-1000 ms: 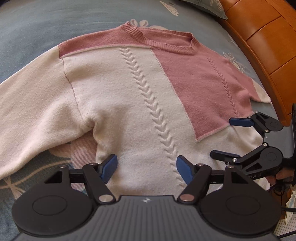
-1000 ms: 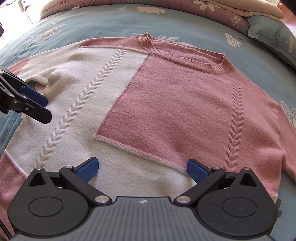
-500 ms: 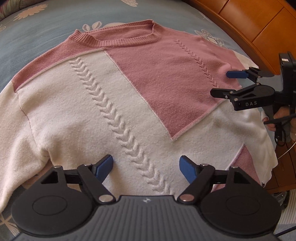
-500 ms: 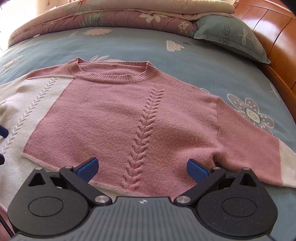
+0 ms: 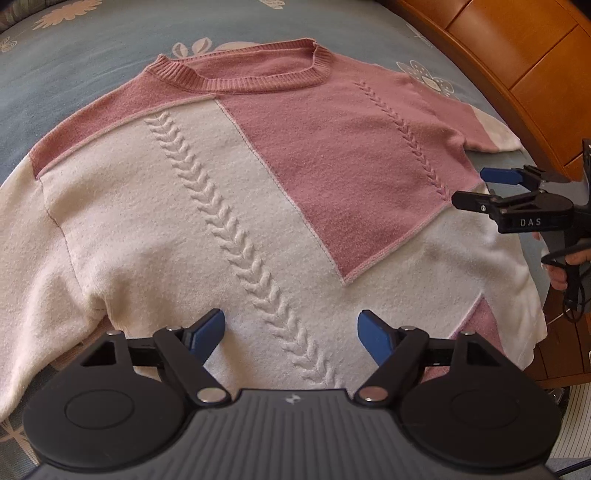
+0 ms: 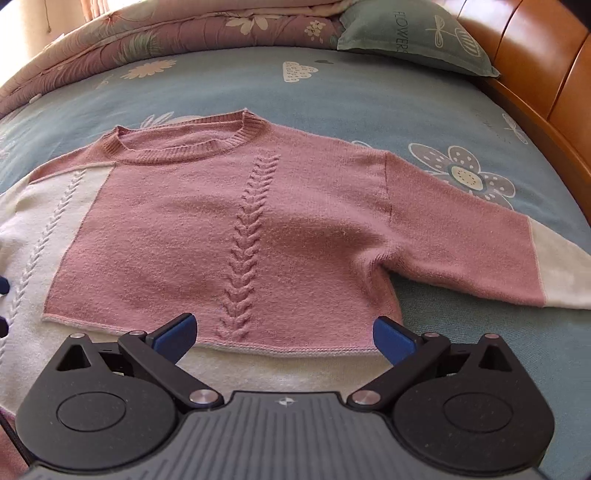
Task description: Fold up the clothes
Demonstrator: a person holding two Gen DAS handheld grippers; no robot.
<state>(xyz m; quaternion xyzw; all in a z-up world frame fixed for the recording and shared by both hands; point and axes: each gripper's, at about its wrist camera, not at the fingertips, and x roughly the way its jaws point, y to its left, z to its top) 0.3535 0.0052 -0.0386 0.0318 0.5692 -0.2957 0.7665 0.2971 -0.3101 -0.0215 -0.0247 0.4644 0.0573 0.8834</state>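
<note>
A pink and cream sweater point(image 5: 236, 206) lies flat, face up, on the blue flowered bed point(image 6: 369, 96). The left gripper point(image 5: 291, 330) and right gripper point(image 6: 283, 332) hang over its hem, jaws apart, holding nothing.

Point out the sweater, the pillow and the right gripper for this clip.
sweater point(image 6: 207, 229): right wrist view, pink chest panel.
pillow point(image 6: 413, 33): right wrist view, green printed face.
right gripper point(image 6: 284, 332): right wrist view, midway between the open blue fingertips.
</note>
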